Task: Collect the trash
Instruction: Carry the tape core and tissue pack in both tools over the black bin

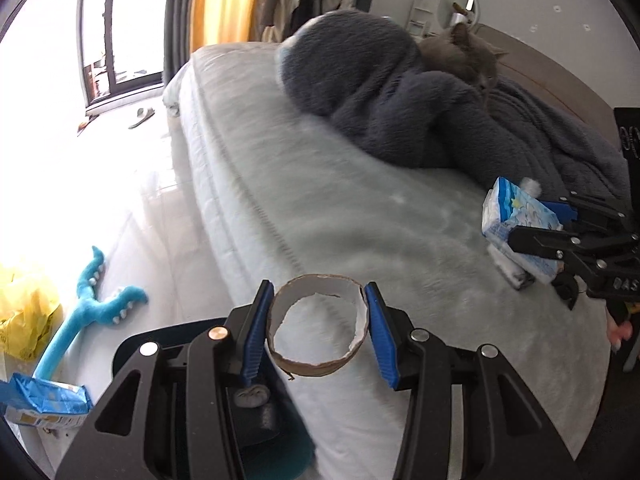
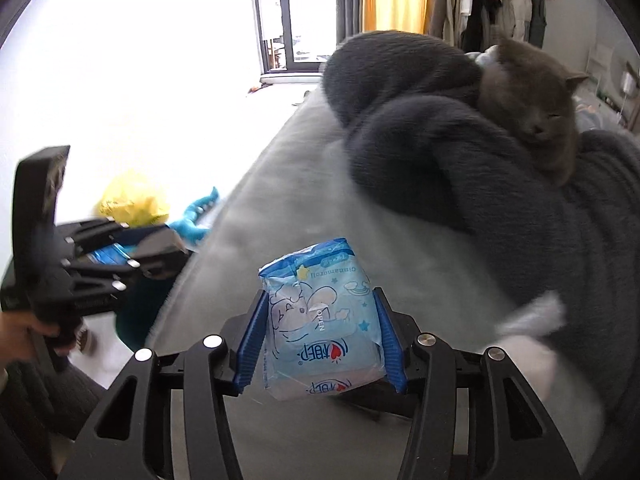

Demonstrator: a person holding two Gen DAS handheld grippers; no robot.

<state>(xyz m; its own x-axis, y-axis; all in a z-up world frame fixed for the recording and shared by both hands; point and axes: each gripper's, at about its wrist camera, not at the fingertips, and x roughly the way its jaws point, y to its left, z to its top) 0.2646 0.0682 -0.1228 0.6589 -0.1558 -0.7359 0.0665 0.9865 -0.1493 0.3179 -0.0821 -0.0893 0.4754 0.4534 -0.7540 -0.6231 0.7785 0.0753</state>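
Note:
My left gripper (image 1: 317, 292) is shut on a torn brown cardboard tube ring (image 1: 312, 368), its blue pads pressing both sides, over the near edge of the pale grey bed (image 1: 320, 208). My right gripper (image 2: 320, 294) is shut on a light blue tissue pack (image 2: 320, 332) with cartoon print, held above the bed cover. In the left wrist view the right gripper (image 1: 540, 226) and its tissue pack (image 1: 516, 212) show at the right edge. In the right wrist view the left gripper (image 2: 156, 240) shows at the left, held by a hand.
A grey cat (image 2: 536, 108) lies against a dark grey fleece blanket (image 1: 380, 92) on the bed. A white crumpled tissue (image 2: 532, 320) lies beside the blanket. On the floor are a yellow bag (image 1: 28, 312), a blue plush toy (image 1: 92, 308) and a blue packet (image 1: 44, 400).

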